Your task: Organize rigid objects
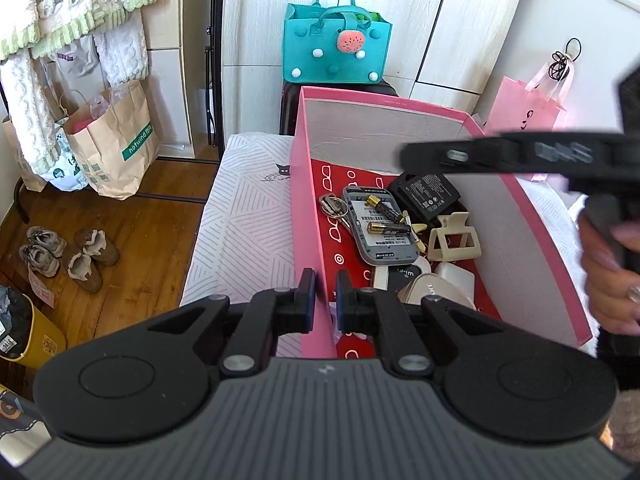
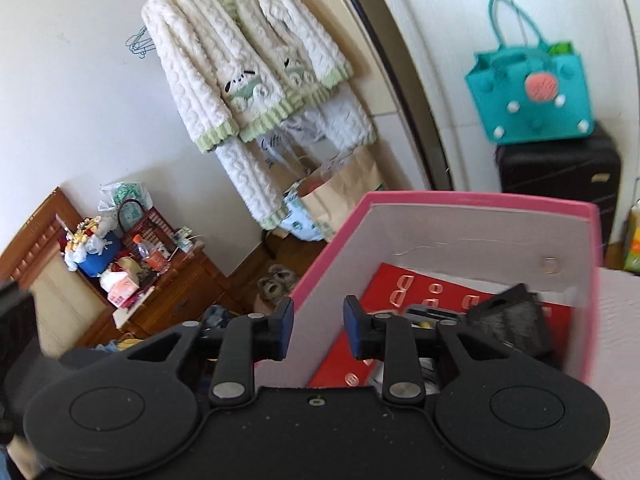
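Observation:
An open pink box (image 1: 306,168) with a red patterned floor stands on the bed. Inside lie a grey phone-like device (image 1: 370,236), two AA batteries (image 1: 385,206), keys (image 1: 334,205), a black battery pack (image 1: 434,196), a beige hair claw (image 1: 452,238) and white cases (image 1: 432,294). My left gripper (image 1: 326,292) is shut on the box's near left wall. My right gripper (image 1: 408,154) reaches in over the box from the right, held by a hand (image 1: 612,272). In the right wrist view it (image 2: 318,320) is open with nothing between its fingers, above the pink box (image 2: 480,199); the black battery pack (image 2: 510,320) lies blurred to its right.
A patterned white bed cover (image 1: 240,216) lies left of the box. Behind it a teal felt bag (image 1: 334,46) sits on a black suitcase (image 2: 560,172). Paper bags (image 1: 116,148) and shoes (image 1: 68,256) are on the wooden floor at left. A pink bag (image 1: 528,108) hangs at right.

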`<state>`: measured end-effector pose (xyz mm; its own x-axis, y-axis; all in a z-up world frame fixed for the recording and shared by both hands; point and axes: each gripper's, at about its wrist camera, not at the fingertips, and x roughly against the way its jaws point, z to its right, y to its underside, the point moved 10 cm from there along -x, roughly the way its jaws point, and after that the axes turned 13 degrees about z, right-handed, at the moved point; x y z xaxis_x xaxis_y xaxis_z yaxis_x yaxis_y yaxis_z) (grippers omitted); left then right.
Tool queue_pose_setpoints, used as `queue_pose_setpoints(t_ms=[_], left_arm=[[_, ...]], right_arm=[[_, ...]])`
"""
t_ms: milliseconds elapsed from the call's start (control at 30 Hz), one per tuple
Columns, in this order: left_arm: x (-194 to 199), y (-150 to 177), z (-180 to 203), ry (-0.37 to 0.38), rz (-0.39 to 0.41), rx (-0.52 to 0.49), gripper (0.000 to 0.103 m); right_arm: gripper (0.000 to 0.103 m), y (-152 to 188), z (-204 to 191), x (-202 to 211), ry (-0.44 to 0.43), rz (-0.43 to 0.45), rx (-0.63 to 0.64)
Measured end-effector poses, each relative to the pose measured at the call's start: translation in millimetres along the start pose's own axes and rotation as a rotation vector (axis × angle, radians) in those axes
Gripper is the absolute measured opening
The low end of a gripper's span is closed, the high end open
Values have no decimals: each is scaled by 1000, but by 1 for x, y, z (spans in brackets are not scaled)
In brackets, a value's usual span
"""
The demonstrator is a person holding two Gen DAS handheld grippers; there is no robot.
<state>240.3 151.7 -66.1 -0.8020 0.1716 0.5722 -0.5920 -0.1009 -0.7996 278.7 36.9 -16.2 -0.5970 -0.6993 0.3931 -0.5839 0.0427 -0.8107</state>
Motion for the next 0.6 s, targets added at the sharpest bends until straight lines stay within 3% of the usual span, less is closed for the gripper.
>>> queue_pose_setpoints(t_ms=[200,333,600], left_arm=[[4,4,-1,-7,-13,3,8],[18,2,4,-43,27,-18,8],[51,-3,23,-62,69,-52,8]], right_arm=[[41,-1,2,55,104,100,91],[46,3,0,83,165,149,137],[48,7,-7,120,176,200,154]])
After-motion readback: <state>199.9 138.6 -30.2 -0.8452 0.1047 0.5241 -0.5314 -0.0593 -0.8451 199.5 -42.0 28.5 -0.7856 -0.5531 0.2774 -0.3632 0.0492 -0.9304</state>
